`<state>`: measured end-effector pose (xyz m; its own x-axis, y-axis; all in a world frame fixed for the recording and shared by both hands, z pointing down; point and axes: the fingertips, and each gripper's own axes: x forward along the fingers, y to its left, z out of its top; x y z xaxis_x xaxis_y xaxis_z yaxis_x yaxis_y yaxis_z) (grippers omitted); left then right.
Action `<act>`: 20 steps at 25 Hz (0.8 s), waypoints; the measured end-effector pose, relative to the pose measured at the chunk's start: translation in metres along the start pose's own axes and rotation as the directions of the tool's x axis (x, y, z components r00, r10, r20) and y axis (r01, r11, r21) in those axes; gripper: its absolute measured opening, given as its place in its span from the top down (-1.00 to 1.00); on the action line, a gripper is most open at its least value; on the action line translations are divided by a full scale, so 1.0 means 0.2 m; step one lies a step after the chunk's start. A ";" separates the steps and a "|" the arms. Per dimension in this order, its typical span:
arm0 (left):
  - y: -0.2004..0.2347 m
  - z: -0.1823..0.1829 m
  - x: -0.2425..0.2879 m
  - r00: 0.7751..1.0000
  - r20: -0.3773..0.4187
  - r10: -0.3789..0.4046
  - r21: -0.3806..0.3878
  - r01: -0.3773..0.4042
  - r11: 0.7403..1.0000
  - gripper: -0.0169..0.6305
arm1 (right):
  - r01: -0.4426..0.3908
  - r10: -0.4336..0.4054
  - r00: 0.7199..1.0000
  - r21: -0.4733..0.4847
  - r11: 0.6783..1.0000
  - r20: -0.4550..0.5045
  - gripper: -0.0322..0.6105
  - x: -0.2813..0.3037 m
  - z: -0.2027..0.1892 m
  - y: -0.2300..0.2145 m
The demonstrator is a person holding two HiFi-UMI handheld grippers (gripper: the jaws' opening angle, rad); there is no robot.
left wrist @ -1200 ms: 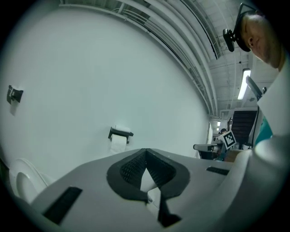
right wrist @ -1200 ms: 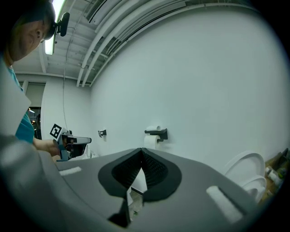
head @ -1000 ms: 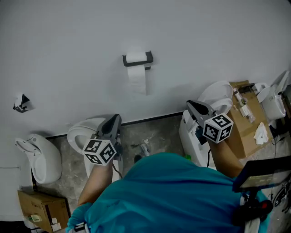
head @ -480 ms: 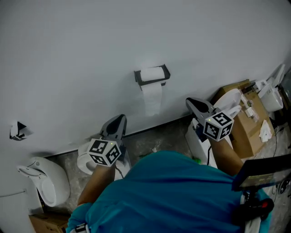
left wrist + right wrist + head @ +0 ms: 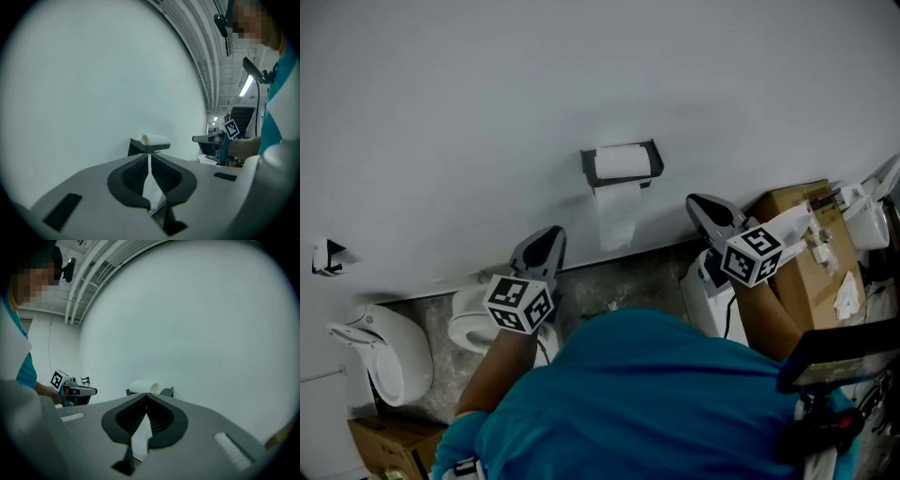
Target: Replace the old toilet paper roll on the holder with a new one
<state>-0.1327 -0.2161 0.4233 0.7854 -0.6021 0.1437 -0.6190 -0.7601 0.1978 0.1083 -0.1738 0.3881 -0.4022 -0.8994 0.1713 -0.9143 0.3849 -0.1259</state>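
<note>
My left gripper (image 5: 549, 234): jaws together | my right gripper (image 5: 701, 202): jaws together | toilet paper roll (image 5: 622, 161): on wall holder (image 5: 655, 161), apart from both.

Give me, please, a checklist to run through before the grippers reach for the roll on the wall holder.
1. Old roll seated in the holder, sheet hanging down: ok.
2. Left gripper ready to grasp: not ok, jaws shut, empty.
3. Right gripper ready to grasp: not ok, jaws shut, empty.
4. Both grippers aimed at the roll, nothing between: ok.
5. New roll at hand: cannot tell, none recognisable in any view.
</note>
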 end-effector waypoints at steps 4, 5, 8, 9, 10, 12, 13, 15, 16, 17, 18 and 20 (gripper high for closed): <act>-0.06 -0.02 0.13 0.995 -0.002 0.098 -0.024 -0.098 0.995 0.92 | -0.098 0.098 0.995 -0.008 0.995 -0.025 0.89 0.06 0.01 -0.17; -0.07 -0.03 0.15 0.992 -0.003 0.124 -0.032 -0.124 0.992 0.91 | -0.124 0.123 0.992 -0.011 0.992 -0.038 0.89 0.07 0.00 -0.20; -0.10 -0.06 0.23 0.981 -0.002 0.192 -0.042 -0.192 0.981 0.91 | -0.178 0.177 0.982 -0.018 0.984 -0.059 0.89 0.09 -0.02 -0.33; -0.11 -0.06 0.25 0.977 -0.003 0.213 -0.048 -0.213 0.976 0.91 | -0.191 0.189 0.980 -0.016 0.982 -0.060 0.89 0.09 -0.02 -0.37; -0.11 -0.07 0.28 0.973 -0.005 0.232 -0.055 -0.232 0.971 0.89 | -0.202 0.201 0.978 -0.016 0.979 -0.061 0.89 0.09 -0.01 -0.41; -0.13 -0.09 0.32 0.965 -0.020 0.260 -0.066 -0.261 0.963 0.62 | -0.224 0.223 0.973 -0.019 0.974 -0.061 0.89 0.09 -0.01 -0.46; -0.14 -0.10 0.33 0.962 -0.029 0.271 -0.068 -0.273 0.960 0.50 | -0.235 0.233 0.971 -0.020 0.972 -0.061 0.89 0.09 -0.01 -0.48; -0.16 -0.13 0.37 0.956 -0.053 0.288 -0.072 -0.291 0.954 0.28 | -0.251 0.250 0.967 -0.018 0.968 -0.058 0.89 0.08 -0.01 -0.51; -0.16 -0.14 0.39 0.954 -0.066 0.292 -0.075 -0.297 0.952 0.18 | -0.258 0.256 0.965 -0.018 0.966 -0.056 0.89 0.08 -0.01 -0.53; -0.17 -0.15 0.41 0.952 -0.077 0.295 -0.080 -0.300 0.950 0.09 | -0.264 0.262 0.963 -0.017 0.964 -0.054 0.89 0.08 -0.01 -0.54; -0.18 -0.15 0.43 0.951 -0.086 0.296 -0.086 -0.303 0.949 0.02 | -0.269 0.267 0.962 -0.017 0.963 -0.052 0.89 0.08 0.00 -0.55; -0.20 -0.16 0.48 0.949 -0.100 0.300 -0.097 -0.310 0.946 -0.12 | -0.278 0.277 0.960 -0.018 0.960 -0.051 0.89 0.07 0.00 -0.57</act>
<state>-0.0331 -0.2351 0.4610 0.5602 -0.7750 0.2926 -0.8277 -0.5089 0.2367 0.2072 -0.2309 0.4056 -0.6414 -0.7459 0.1798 -0.7672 0.6233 -0.1513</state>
